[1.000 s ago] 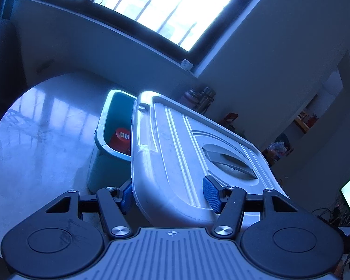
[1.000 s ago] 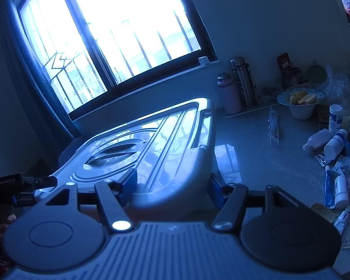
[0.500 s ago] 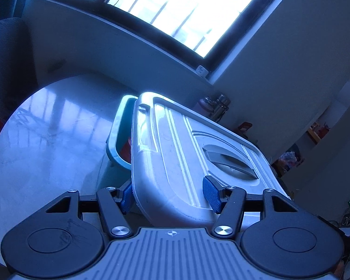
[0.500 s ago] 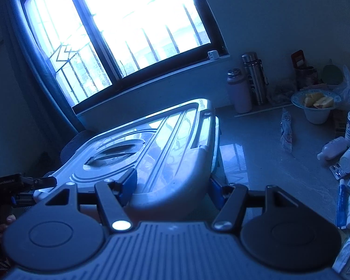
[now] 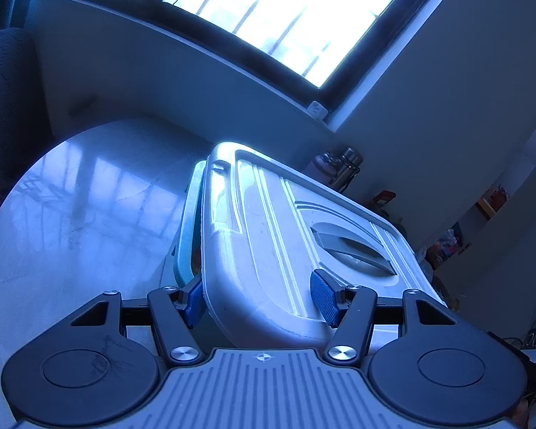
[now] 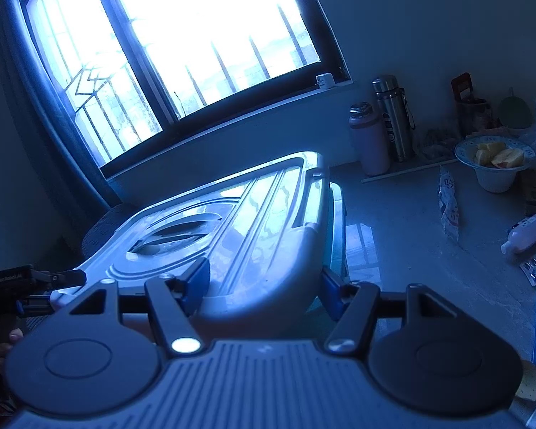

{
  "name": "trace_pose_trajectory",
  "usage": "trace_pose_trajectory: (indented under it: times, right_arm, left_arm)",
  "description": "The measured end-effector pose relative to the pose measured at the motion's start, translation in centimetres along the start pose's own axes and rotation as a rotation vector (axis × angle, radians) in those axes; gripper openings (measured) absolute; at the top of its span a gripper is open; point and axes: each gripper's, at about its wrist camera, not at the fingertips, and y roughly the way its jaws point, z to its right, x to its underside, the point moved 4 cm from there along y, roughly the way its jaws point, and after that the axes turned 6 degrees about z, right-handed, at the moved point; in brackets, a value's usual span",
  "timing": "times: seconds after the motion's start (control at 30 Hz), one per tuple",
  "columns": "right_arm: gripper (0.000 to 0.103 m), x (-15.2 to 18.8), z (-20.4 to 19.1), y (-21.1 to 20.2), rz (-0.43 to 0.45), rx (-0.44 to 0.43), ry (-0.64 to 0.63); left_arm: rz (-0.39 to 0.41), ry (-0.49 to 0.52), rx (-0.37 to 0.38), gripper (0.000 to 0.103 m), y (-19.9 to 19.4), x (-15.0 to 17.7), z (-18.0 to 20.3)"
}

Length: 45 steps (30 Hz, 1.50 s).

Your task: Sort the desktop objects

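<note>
A grey plastic lid (image 5: 268, 236) with a recessed handle lies over a teal storage box (image 5: 184, 236). My left gripper (image 5: 259, 296) is shut on one corner of the lid, with its blue pads on both faces. My right gripper (image 6: 264, 286) is shut on the opposite corner of the lid (image 6: 239, 221). A strip of the teal box (image 6: 337, 221) shows past the lid's far edge. The left gripper's black body (image 6: 25, 282) shows at the left of the right wrist view. The box's inside is almost wholly hidden.
The box stands on a round pale table (image 5: 71, 214) under a window. On the right are two flasks (image 6: 378, 132), a bowl of fruit (image 6: 493, 161), a sachet (image 6: 448, 203), and several small bottles and tubes (image 6: 529, 236).
The lid has come down over the teal box, both grippers still on it. The red item inside the box is now hidden and only a sliver of the opening shows.
</note>
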Motion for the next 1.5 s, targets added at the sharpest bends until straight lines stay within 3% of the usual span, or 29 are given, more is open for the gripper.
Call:
trace_pose_trajectory:
  times: [0.57,0.67,0.77,0.9,1.07,1.23,1.5]
  right_arm:
    - [0.065,-0.1,1.5,6.2,-0.045,0.035,0.039]
    - [0.070,0.1,1.7,7.0,-0.077,0.069,0.023]
    - [0.074,0.5,0.3,7.3,-0.103,0.158,-0.182]
    - [0.078,0.4,0.3,7.3,-0.127,0.145,-0.146]
    - [0.078,-0.2,0.3,6.8,-0.116,0.153,-0.140]
    - [0.078,-0.8,-0.7,6.4,-0.101,0.152,-0.167]
    - [0.082,-2.9,-1.3,5.9,-0.104,0.200,-0.214]
  left_arm:
    - [-0.050,-0.012,-0.014,0.061,6.5,-2.2,-3.8]
    - [-0.075,-0.008,-0.018,0.061,7.4,-2.1,-4.2]
    - [-0.115,0.075,-0.091,0.063,8.3,-1.9,-4.0]
    - [-0.145,0.045,-0.131,0.070,8.8,-2.0,-4.7]
    - [-0.079,0.103,-0.167,0.081,7.6,-3.6,-4.2]
    - [-0.071,0.131,-0.183,0.081,6.7,-4.6,-2.8]
    - [-0.133,0.273,-0.304,0.085,5.6,-6.7,-0.4]
